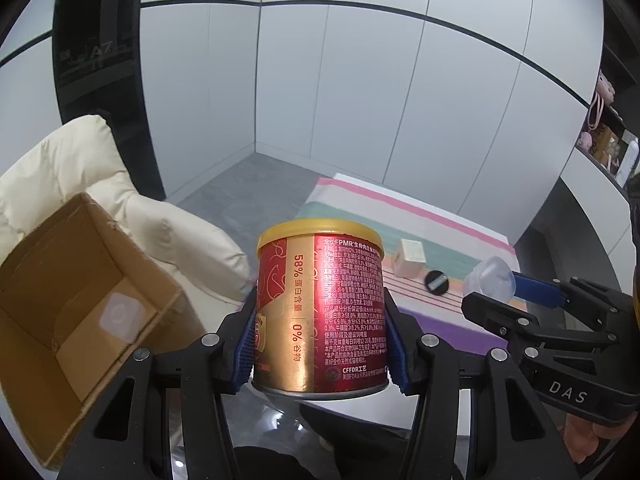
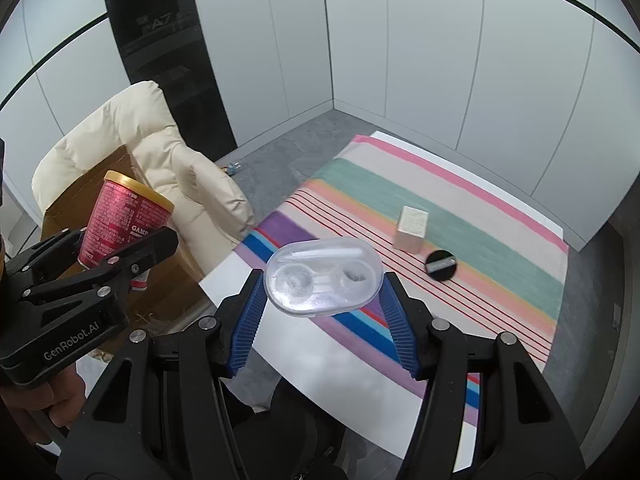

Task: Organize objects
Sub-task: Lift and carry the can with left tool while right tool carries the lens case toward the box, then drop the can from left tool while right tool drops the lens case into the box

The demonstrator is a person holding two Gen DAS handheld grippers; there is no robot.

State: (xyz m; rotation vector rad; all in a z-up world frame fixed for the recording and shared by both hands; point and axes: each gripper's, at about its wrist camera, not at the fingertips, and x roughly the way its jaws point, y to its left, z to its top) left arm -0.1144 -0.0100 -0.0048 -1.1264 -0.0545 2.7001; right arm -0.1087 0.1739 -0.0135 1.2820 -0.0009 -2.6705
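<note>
My left gripper [image 1: 320, 320] is shut on a red and gold can [image 1: 320, 308] with a yellow lid, held upright in the air beside an open cardboard box [image 1: 80, 320]. The can also shows in the right wrist view [image 2: 120, 228]. My right gripper [image 2: 322, 292] is shut on a clear plastic case [image 2: 323, 276], held above the table's near edge. The case also shows in the left wrist view [image 1: 490, 276]. A small cream box [image 2: 411, 227] and a black round disc [image 2: 441, 265] lie on the striped cloth [image 2: 480, 240].
The cardboard box rests on a cream padded armchair [image 2: 160, 160] left of the white table [image 2: 320, 360]. White wall panels stand behind. A dark column [image 2: 160, 40] stands behind the chair. Shelves with small items [image 1: 604, 136] are at far right.
</note>
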